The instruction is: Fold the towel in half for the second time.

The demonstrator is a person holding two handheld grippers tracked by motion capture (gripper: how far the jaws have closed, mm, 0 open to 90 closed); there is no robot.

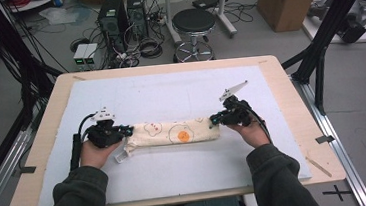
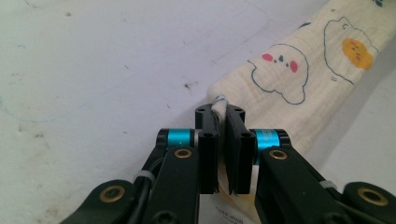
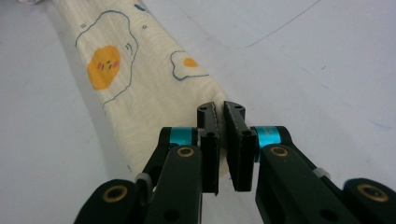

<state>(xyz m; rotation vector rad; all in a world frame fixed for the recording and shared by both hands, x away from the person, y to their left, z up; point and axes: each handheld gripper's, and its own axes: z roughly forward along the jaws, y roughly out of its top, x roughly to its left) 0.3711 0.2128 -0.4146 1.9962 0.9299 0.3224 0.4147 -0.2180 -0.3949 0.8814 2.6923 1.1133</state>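
Folded egg-print cloth (image 1: 173, 132) lies on the bench (image 1: 47, 125); each tool, left (image 1: 123, 132) and right (image 1: 216, 118), pinches one end, probably mid-fold.

Between your left gripper (image 2: 222, 154) jaws sits soft, crinkled cream cloth (image 1: 173, 132), matt, printed with fried eggs. Your right gripper (image 3: 225, 149) pinches the same weave. Both grippers are matt black plastic with glossy blue rings and brass-coloured rivets. Beneath them lies a scuffed white mat (image 1: 180, 90) on a pale wooden table (image 1: 290, 88).
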